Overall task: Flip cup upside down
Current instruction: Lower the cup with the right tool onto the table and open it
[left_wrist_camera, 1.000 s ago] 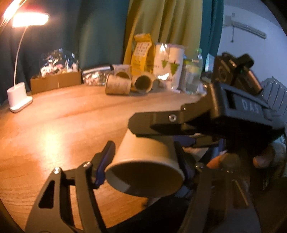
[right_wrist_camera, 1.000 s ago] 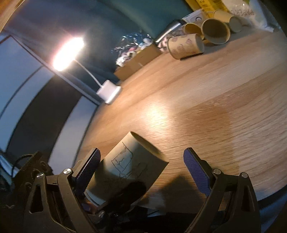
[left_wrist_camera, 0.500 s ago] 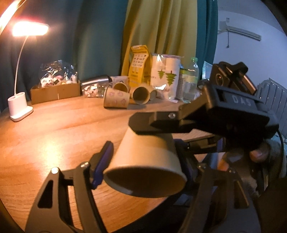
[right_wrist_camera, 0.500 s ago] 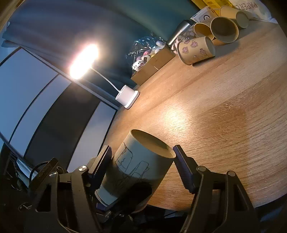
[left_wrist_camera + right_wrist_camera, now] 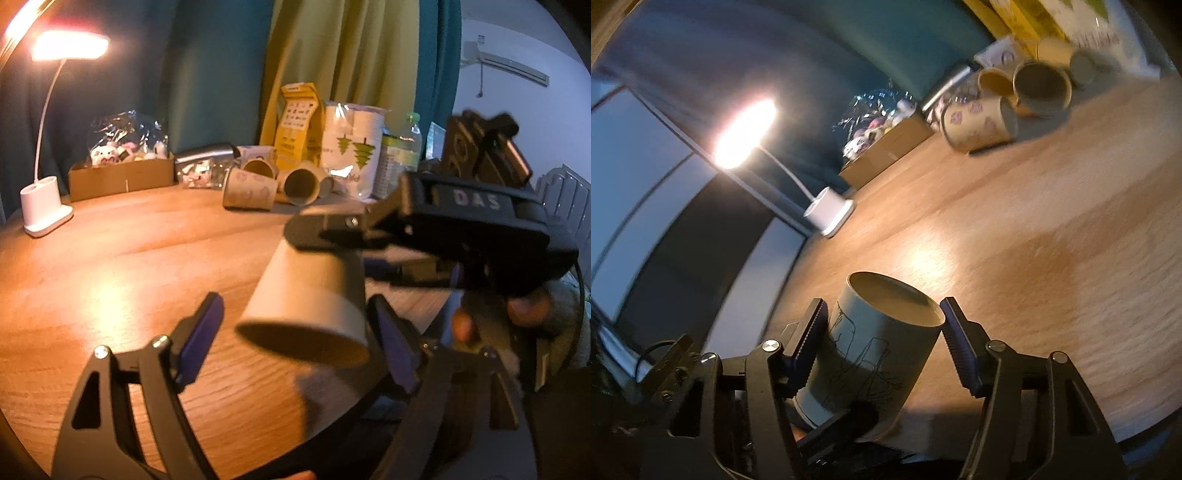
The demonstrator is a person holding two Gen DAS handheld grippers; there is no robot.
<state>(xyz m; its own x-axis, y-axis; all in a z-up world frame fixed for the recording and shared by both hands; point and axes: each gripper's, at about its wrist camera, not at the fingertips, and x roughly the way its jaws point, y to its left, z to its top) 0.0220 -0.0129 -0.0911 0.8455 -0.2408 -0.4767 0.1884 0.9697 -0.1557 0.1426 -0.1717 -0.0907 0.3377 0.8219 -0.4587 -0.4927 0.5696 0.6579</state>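
Nearest us, our left tongs (image 5: 295, 339) stand wide open around the cup's (image 5: 306, 299) mouth end, pads clear of it. Our right tongs (image 5: 882, 325) are closed on the cup's (image 5: 871, 350) sides, holding it tilted above the near edge of the tabletop (image 5: 129, 266). We judge the handover done and the flip under way; next, rotate mouth-down and lower. Farther off lie spare cups (image 5: 251, 188).
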